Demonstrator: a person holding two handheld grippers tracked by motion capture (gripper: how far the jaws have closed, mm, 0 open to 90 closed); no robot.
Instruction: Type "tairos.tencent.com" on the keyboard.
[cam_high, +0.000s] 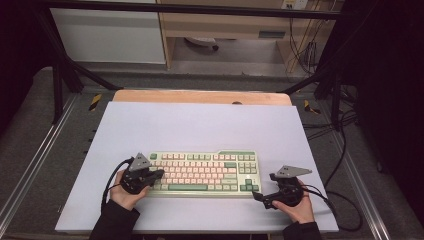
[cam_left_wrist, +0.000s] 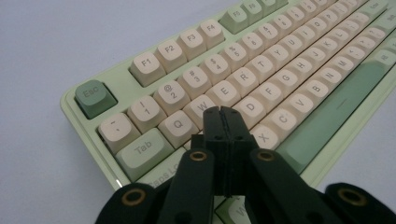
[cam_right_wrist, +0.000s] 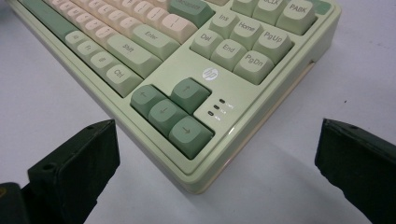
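With its jaws pressed together, the left gripper (cam_left_wrist: 222, 110) is hovering over the keyboard (cam_high: 205, 172) lying on the white mat (cam_high: 200, 125), likely about to press one key squarely, while the right gripper (cam_right_wrist: 215, 154) is waiting spread wide beside the keyboard's arrow-key corner.

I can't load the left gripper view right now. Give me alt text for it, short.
The left gripper, its two black jaws pressed shut together with nothing between them, points its tip at the letter keys near S and D on a pale green keyboard with cream keycaps. The green Esc key sits at the keyboard's near corner, on a pale table surface.
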